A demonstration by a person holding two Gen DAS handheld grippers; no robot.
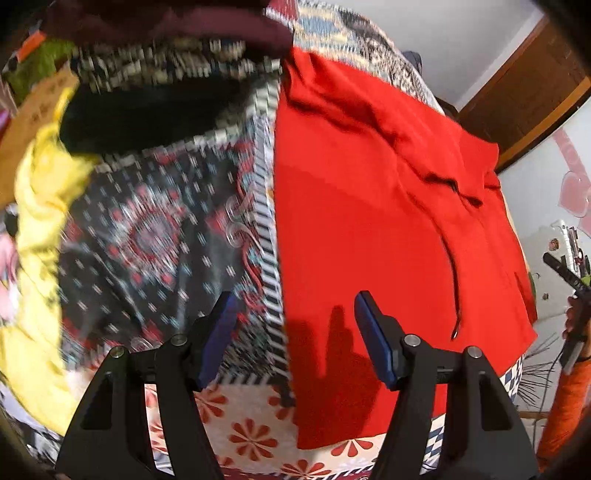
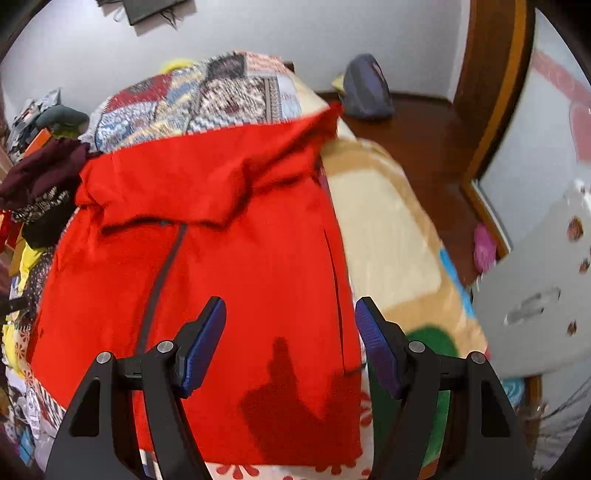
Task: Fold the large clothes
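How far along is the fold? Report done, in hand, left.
Done: the red zip-front hooded garment lies spread flat on the patchwork bed cover, hood turned down. In hand: nothing; left gripper and right gripper hover open above its near hem. Left: every fold.

A lived-in bedroom in a home — a bed under a patchwork quilt [image 2: 229, 92] and a beige blanket [image 2: 388, 229] fills both views, with loose clothes [image 1: 40, 206] heaped along its far side. Plain pale walls [image 2: 258, 26], a brown wooden floor [image 2: 417, 147] and a wood-framed panel [image 2: 487, 110] close it in — heart stickers [image 1: 572, 192] decorate one wall.
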